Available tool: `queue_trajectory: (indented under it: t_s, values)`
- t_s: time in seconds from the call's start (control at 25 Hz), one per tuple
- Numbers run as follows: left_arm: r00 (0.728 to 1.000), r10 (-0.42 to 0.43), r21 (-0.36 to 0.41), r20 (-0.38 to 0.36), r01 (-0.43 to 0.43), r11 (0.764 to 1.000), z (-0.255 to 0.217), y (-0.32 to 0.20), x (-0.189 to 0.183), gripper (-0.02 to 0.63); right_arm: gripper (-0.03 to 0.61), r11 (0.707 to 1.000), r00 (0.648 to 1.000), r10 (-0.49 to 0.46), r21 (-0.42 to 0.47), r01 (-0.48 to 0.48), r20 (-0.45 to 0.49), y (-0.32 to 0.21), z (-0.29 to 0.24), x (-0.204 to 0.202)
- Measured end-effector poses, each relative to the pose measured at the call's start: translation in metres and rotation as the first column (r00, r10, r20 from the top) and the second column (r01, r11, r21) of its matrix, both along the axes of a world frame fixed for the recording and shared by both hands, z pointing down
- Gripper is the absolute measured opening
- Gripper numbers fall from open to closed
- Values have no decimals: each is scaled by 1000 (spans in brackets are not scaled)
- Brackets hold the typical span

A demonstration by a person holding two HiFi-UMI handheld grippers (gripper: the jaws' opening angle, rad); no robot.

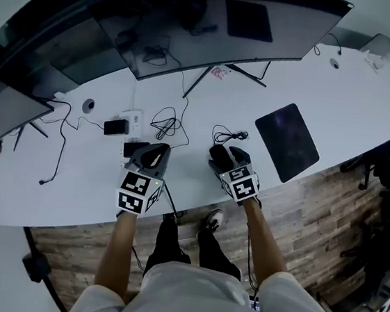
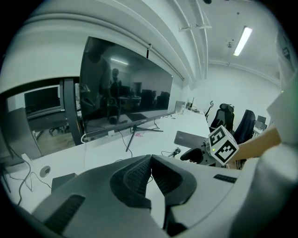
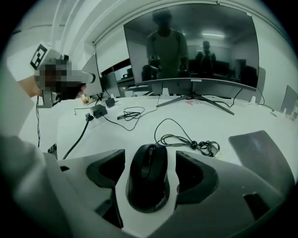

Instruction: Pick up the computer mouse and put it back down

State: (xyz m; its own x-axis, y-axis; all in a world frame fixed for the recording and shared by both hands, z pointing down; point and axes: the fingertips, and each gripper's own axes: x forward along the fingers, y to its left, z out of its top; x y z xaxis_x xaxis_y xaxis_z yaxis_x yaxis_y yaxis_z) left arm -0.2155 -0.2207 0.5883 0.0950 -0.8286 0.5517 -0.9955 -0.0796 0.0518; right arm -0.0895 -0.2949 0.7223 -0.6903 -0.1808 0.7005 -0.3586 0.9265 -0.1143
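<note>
A black computer mouse (image 3: 149,176) lies on the white desk (image 3: 111,135), its cord bundled in a coil (image 3: 201,147) just beyond it. My right gripper (image 3: 150,159) is down around the mouse, one jaw on each side with a small gap showing, so it stands open. In the head view the right gripper (image 1: 226,155) covers most of the mouse near the desk's front edge. My left gripper (image 1: 156,151) hovers a little to the left, over the desk. Its pads (image 2: 139,174) meet with nothing between them, so it is shut.
A dark mouse pad (image 1: 286,141) lies right of the mouse. A wide curved monitor (image 1: 216,28) stands at the back on a splayed stand. Loose cables (image 1: 165,122), a small black device (image 1: 116,127) and a power strip sit left of centre.
</note>
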Motion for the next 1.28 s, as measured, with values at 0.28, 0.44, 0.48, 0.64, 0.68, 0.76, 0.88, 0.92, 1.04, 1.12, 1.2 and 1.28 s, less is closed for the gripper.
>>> queue_trajectory:
  t_s: [0.28,0.44,0.48,0.64,0.68,0.76,0.88,0.92,1.04,1.12,1.2,1.28]
  values:
    - [999,10,-20,-41,-11,1000,16,-5,2,15,279,1000,1000,9,-8,-9,-26,-4,18,-7]
    - [998,37,3,-58,-37,999,10,-18,3,15,278,996,997,81,-34,-80,13,-13,1,4]
    - [997,48,11,-59,-47,999,7,-22,4,15,278,994,994,104,-30,-103,28,-18,-9,8]
    - [993,105,52,-53,-102,993,-16,-42,6,15,278,981,977,191,24,-194,92,-39,-63,25]
    - [991,118,67,-58,-114,991,-24,-48,7,15,278,975,971,213,43,-218,110,-44,-79,31]
    - [987,141,103,-80,-133,986,-41,-60,10,15,278,960,956,254,83,-268,144,-55,-111,43]
    - [978,193,159,-81,-178,971,-71,-77,20,15,278,931,932,308,142,-336,190,-67,-159,63]
    - [974,213,176,-73,-198,964,-81,-82,25,15,278,920,924,323,162,-358,203,-69,-175,71]
    - [961,271,228,-54,-253,940,-110,-92,39,15,278,881,897,368,219,-420,243,-70,-220,93]
    - [951,306,261,-37,-286,922,-130,-97,48,15,278,852,878,395,251,-460,269,-67,-247,108]
    - [941,337,296,-17,-318,901,-151,-101,57,15,278,821,861,420,286,-495,287,-65,-272,122]
    - [930,368,328,7,-350,877,-169,-103,66,15,278,788,846,443,320,-526,297,-60,-295,137]
